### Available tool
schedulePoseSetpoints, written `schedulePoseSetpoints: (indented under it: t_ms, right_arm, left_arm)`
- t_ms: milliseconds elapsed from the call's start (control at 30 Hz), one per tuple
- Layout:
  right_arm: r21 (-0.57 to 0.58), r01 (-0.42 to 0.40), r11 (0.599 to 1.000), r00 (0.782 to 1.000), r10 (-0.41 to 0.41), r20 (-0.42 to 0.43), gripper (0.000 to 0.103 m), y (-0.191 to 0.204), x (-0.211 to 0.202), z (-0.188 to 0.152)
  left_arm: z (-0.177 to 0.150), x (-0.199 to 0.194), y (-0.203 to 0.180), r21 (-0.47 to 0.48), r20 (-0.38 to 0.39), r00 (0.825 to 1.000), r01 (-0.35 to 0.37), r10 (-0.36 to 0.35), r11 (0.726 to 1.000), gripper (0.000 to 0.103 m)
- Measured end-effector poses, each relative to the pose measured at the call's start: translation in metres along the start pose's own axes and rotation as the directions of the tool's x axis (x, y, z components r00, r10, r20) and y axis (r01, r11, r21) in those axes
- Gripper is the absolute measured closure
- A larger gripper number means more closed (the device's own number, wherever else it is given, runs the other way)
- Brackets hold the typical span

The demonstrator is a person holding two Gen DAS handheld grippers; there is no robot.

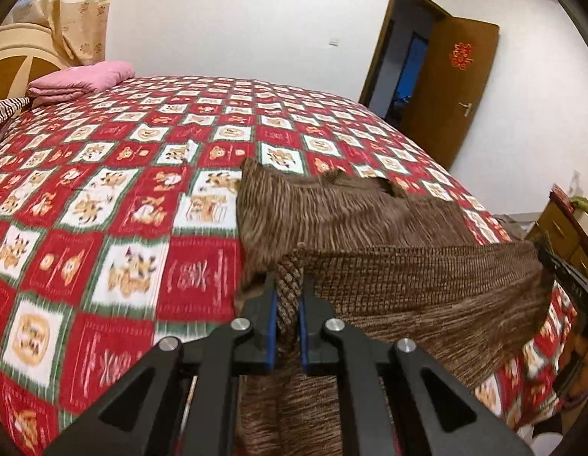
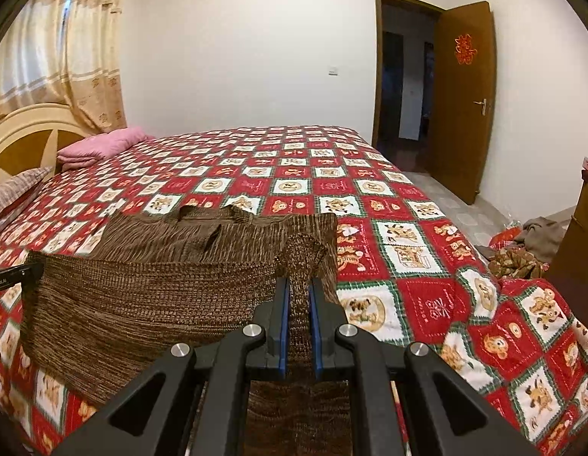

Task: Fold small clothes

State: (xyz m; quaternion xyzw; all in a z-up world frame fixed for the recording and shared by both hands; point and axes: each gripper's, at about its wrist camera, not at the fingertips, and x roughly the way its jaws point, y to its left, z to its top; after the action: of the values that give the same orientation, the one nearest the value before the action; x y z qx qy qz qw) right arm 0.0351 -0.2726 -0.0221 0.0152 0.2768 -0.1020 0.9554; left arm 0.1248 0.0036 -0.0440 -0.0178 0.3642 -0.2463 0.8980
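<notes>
Left wrist view: bed with a red/white/green patchwork bedspread (image 1: 115, 205) fills most of the frame. Folded pink blanket (image 1: 81, 79) sits at the far left corner near the wooden headboard (image 1: 16, 60), beige curtain (image 1: 73, 11) behind it. White wall, brown door (image 1: 451, 91) standing open with a red paper cutout on it. Wooden cabinet (image 1: 563, 228) at the right edge. Left gripper (image 1: 288, 296) points forward, low over the near bed edge, jaws clamped on a bunched corner of the brown knit sweater (image 1: 351, 224). The ribbed hem stretches taut from this grip across to the right gripper (image 1: 552, 266), seen at the right edge holding the other corner. The rest of the sweater lies flat on the bedspread beyond, neckline on the far side. Frame is motion-blurred.

Right wrist view: same bedspread (image 2: 370, 190), pink blanket (image 2: 103, 144) and headboard (image 2: 24, 133) far left, striped pillow (image 2: 16, 190) beside them, curtain (image 2: 62, 53) over a bright window. Open door (image 2: 465, 95) right, tiled floor beyond. Loose clothes pile (image 2: 522, 250) on the floor off the bed's right side. Right gripper (image 2: 298, 296) is level, jaws pinched on the sweater (image 2: 160, 235) hem corner. Hem is lifted and taut leftward to the left gripper (image 2: 16, 277) at the frame edge; its jaw state can't be told from here. No containers in either view.
</notes>
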Motion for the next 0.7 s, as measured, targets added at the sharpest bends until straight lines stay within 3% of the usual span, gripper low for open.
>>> schedulePoseSetpoints:
  t_ms: [567, 700]
  right_arm:
    - [0.012, -0.005, 1.0, 0.997, 0.006, -0.078, 0.094, -0.011, 0.104, 0.054]
    - [-0.009, 0.001, 1.0, 0.996, -0.001, -0.084, 0.094, -0.01, 0.13, 0.066]
  left_arm:
    - [0.072, 0.09, 0.018, -0.139, -0.06, 0.998, -0.016, 0.008, 0.99, 0.094]
    - [0.089, 0.109, 0.017, -0.125, -0.053, 0.998, -0.04, 0.034, 0.991, 0.094]
